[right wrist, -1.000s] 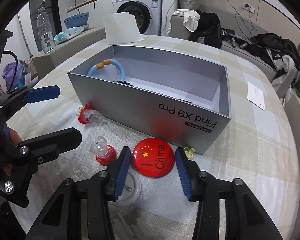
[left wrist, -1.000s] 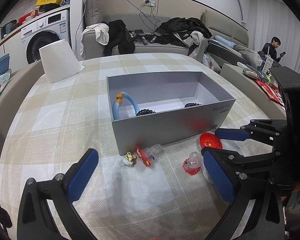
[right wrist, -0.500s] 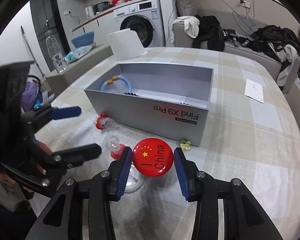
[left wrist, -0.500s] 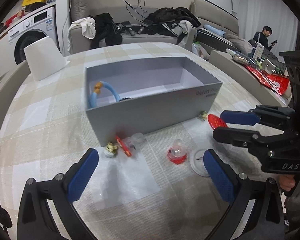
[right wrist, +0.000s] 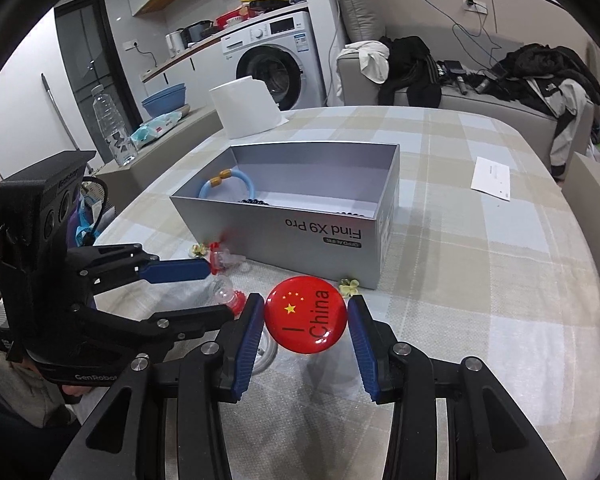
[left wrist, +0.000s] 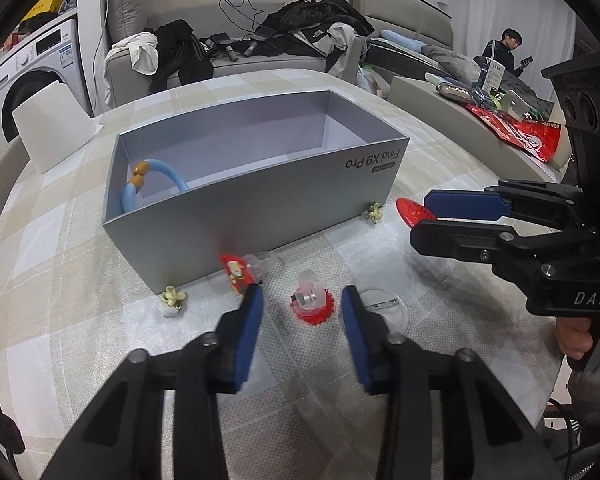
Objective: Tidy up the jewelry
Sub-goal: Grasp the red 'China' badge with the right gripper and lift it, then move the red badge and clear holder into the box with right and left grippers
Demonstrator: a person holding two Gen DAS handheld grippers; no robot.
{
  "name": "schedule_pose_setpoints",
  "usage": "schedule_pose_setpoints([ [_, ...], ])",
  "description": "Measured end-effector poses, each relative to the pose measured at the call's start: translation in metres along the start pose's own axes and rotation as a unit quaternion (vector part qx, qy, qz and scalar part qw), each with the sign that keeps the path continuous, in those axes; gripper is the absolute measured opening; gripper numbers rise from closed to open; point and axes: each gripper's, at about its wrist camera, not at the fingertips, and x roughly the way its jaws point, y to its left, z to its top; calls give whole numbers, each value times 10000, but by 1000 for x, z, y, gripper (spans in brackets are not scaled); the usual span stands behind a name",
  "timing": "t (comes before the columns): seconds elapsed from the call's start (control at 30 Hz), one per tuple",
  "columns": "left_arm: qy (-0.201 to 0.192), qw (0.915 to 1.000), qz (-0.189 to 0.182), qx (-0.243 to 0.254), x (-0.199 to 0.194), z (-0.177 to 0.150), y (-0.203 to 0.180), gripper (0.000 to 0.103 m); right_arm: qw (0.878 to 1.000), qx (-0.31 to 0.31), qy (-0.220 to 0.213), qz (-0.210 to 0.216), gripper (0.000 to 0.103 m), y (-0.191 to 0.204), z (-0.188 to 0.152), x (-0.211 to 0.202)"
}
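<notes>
Nearest, the left gripper (left wrist: 302, 312) is seen with its jaws closing around a red-based clear trinket (left wrist: 311, 299), the pads not yet touching it, while a clear round lid (left wrist: 384, 309) lies just beside. The right gripper (right wrist: 306, 320) is clamped narrow on the red China badge (right wrist: 305, 314), lifted off the checked tablecloth (right wrist: 480, 280) where it lay a second ago. Farther off, a small flower charm (left wrist: 173, 297) and a red clip (left wrist: 236, 272) lie against the grey box (left wrist: 260, 216), in which a blue bangle (left wrist: 156, 182) is leaned.

Both wrist views look steeply down, close over the desk (left wrist: 80, 340); each faces the grey box (left wrist: 260, 216) from opposite corners, sharing box and desk.
</notes>
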Motion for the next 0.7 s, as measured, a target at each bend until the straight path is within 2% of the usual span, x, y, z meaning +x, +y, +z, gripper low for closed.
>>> schedule_pose_setpoints([
  [0.13,-41,10000,-5,-35,-1,0,2,30,10000,3,-12,7,41,0,-1,-1],
  [0.2,-41,10000,-8,-27,-1,0,2,23,10000,2,-19,8,41,1,-1,-1],
  [0.33,-43,10000,-39,-20,-1,0,2,21,10000,-15,-22,16,41,2,-1,-1],
  [0.47,-35,9999,-156,-7,0,1,2,13,10000,-15,-19,22,41,2,0,-1],
  [0.7,-169,9995,-264,7,-4,2,1,12,10000,-12,-36,42,41,2,0,-1],
])
